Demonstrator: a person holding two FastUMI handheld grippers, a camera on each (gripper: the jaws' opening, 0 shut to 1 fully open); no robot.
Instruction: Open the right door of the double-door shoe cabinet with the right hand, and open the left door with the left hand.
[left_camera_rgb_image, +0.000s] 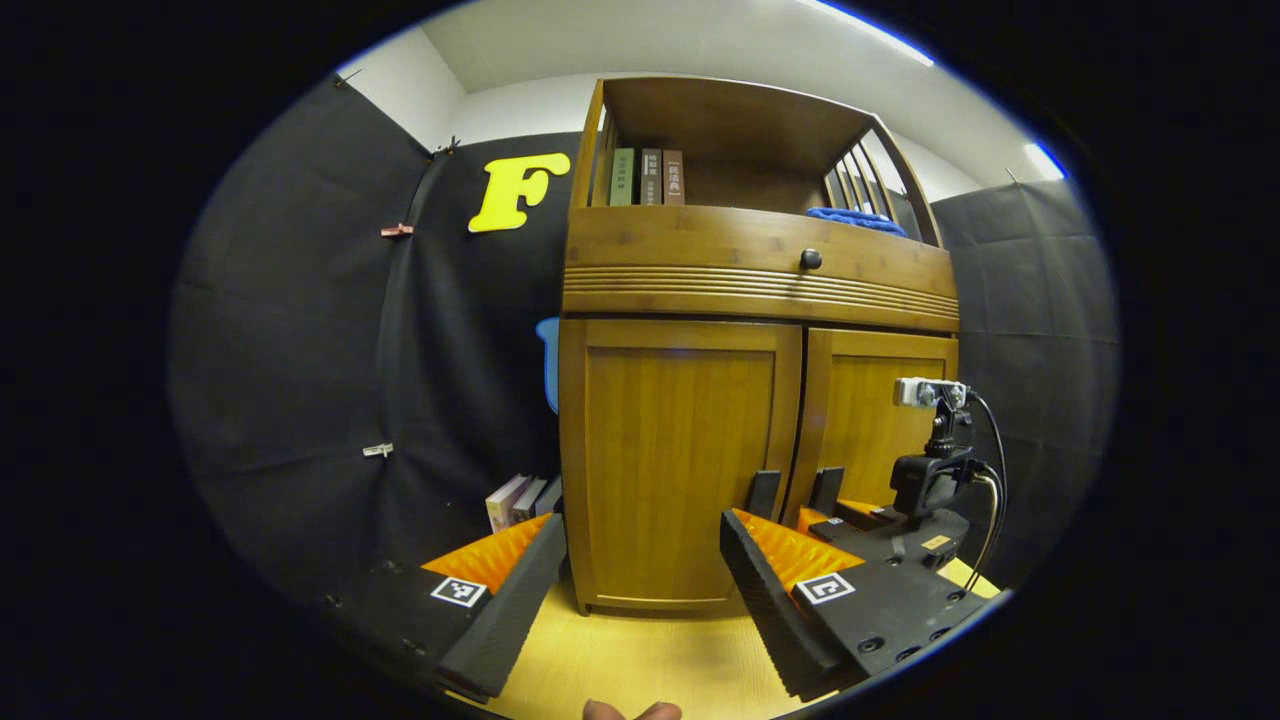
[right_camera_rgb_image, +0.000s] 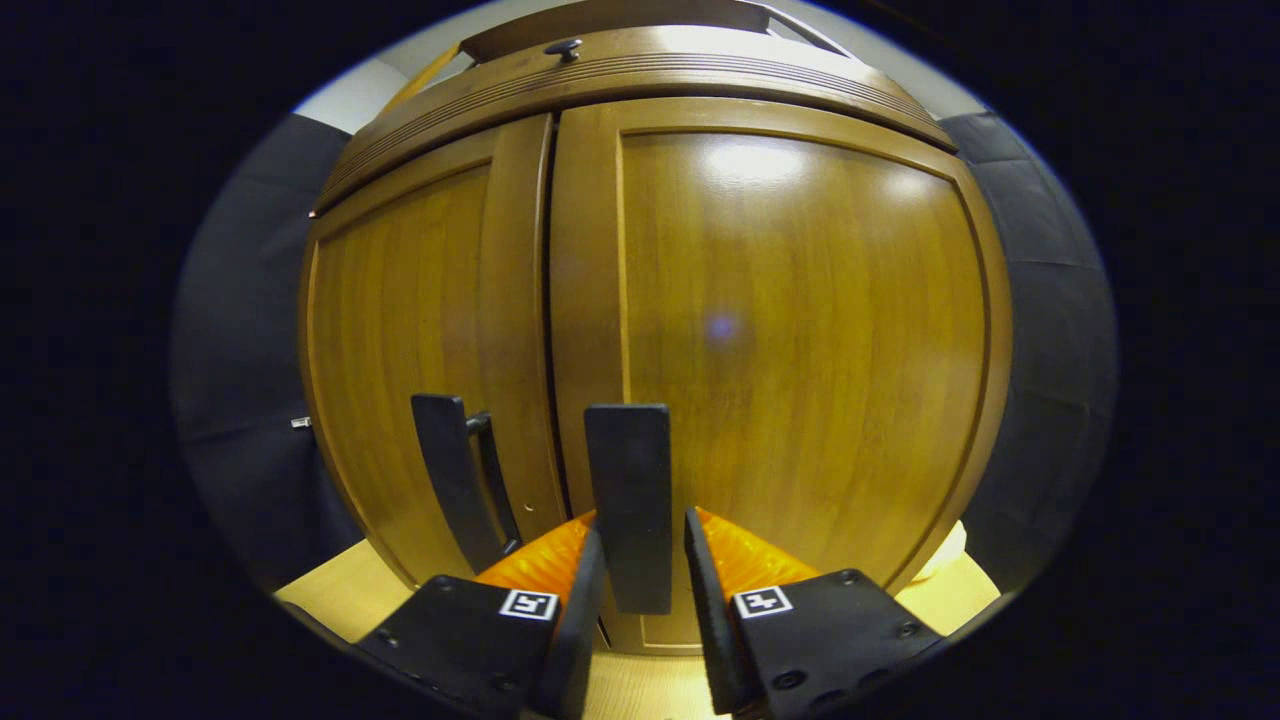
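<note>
Cabinet doors are both sitting closed as we are looking at the shoe cabinet from two angles. In the left gripper view we are seeing the whole wooden cabinet standing on a pale wooden floor, with the left door straight ahead and the right door beside it. The left hand-held gripper is hanging well apart from the cabinet with its fingers spread wide and nothing between them. Farther off in that view, the right hand-held gripper is sitting low at the seam where the two doors meet, next to the two dark handles.

In the right gripper view we are looking closely at the door fronts. The right hand-held gripper is narrowed around the right door handle, an upright dark bar that is lying between the fingers; we cannot tell whether both fingers are pressing on it. The left door handle is standing just beside it, across the seam, untouched.

Above the doors a drawer with a small dark knob is running across the front, and the open shelf on top is holding a few upright books and a blue cloth. More books are leaning on the floor at the cabinet's left side.
</note>
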